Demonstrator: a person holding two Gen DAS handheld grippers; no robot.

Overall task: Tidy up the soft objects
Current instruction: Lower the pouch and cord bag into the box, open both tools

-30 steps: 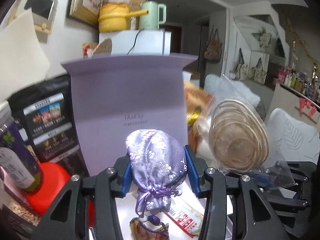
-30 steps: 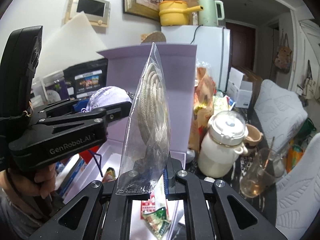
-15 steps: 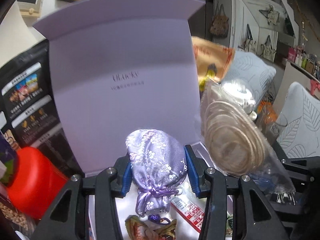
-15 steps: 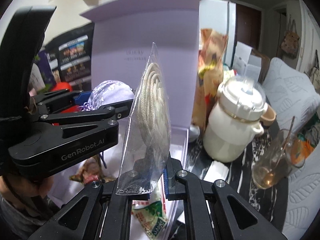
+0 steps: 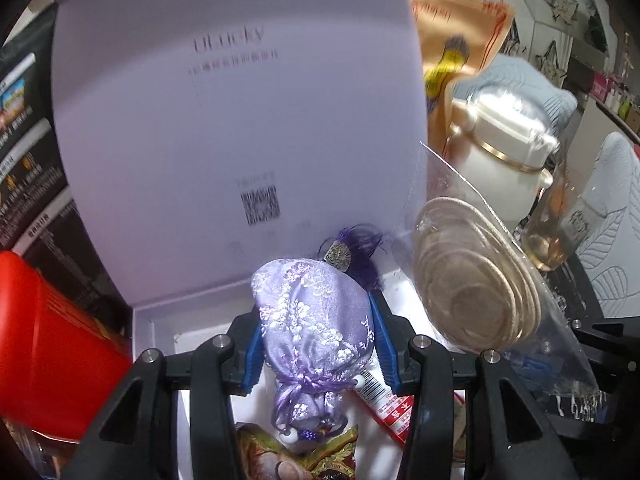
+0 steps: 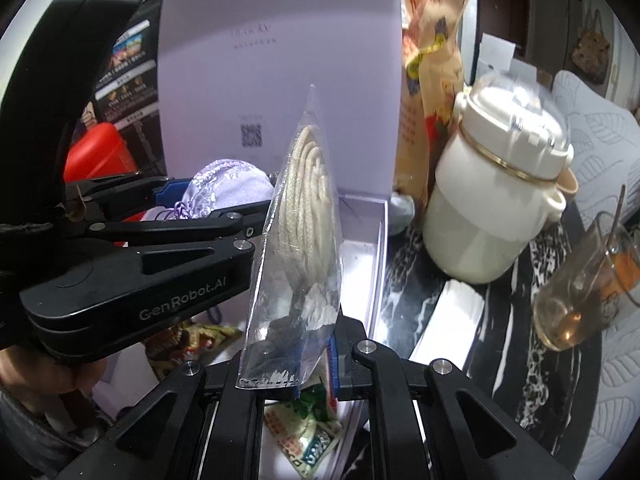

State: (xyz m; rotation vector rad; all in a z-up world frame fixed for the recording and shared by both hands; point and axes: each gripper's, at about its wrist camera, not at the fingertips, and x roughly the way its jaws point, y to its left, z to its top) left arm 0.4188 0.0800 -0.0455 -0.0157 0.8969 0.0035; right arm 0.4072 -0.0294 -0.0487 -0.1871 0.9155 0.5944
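My left gripper (image 5: 316, 340) is shut on a lilac embroidered drawstring pouch (image 5: 312, 320) and holds it above the open lavender box (image 5: 156, 324), whose lid (image 5: 224, 120) stands upright behind. The pouch (image 6: 228, 192) and left gripper (image 6: 224, 208) also show in the right wrist view. My right gripper (image 6: 296, 360) is shut on the bottom edge of a clear plastic bag with coiled cream rope (image 6: 308, 208), held upright over the box's right side (image 6: 380, 240). The bag (image 5: 476, 280) hangs just right of the pouch.
Snack packets (image 5: 296, 456) (image 6: 308, 432) and a purple tassel (image 5: 356, 248) lie in the box. A red container (image 5: 44, 344) stands left. A cream lidded pot (image 6: 500, 208), an orange bag (image 6: 436, 80) and a glass cup (image 6: 584, 288) stand right on the dark patterned table.
Both grippers have moved forward and down toward the open box, still holding the pouch and the rope bag. The lid now fills the view and the box floor is nearer.
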